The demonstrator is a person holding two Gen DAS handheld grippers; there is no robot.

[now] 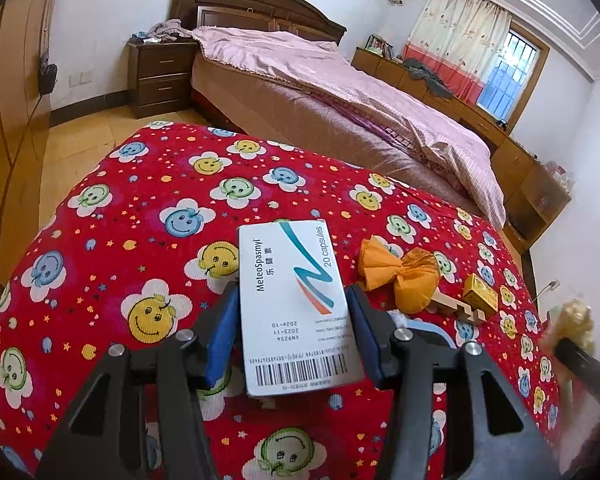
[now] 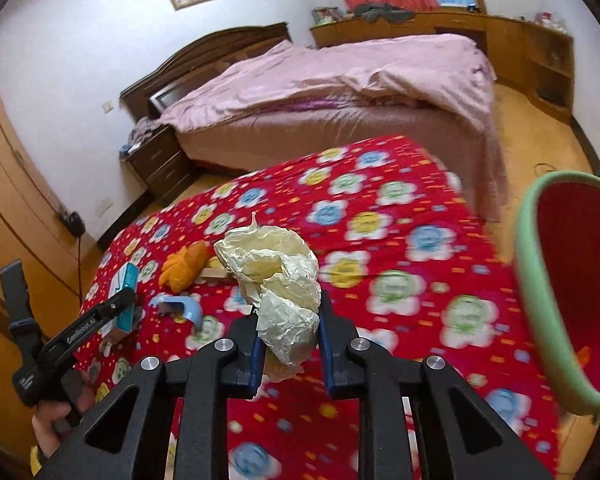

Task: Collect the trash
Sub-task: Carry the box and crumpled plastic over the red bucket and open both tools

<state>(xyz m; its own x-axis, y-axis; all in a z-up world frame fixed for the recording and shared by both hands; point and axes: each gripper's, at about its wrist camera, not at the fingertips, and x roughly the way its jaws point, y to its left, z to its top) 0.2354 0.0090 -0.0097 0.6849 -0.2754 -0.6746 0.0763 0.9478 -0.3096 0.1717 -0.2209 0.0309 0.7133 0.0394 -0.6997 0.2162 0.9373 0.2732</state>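
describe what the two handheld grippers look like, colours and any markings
Both the left gripper and right gripper have black angular linkage frames with silver round pivot bolts and blue finger pads. The right wrist view shows white "GenRobot.AI" lettering along the left one's black side.

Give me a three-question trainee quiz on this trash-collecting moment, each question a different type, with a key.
1. True or false: the left gripper is shut on the white medicine box.
2. What does the right gripper hold? A) orange tissue wad B) crumpled cream paper C) blue tape dispenser
3. Fill in: the red bin with the green rim appears at the ____ edge of the right wrist view.

Key:
1. True; the blue pads press both long sides of the box.
2. B; the crumpled cream paper sits between the pads, while the orange tissue wad and blue tape dispenser lie on the red smiley tablecloth.
3. right
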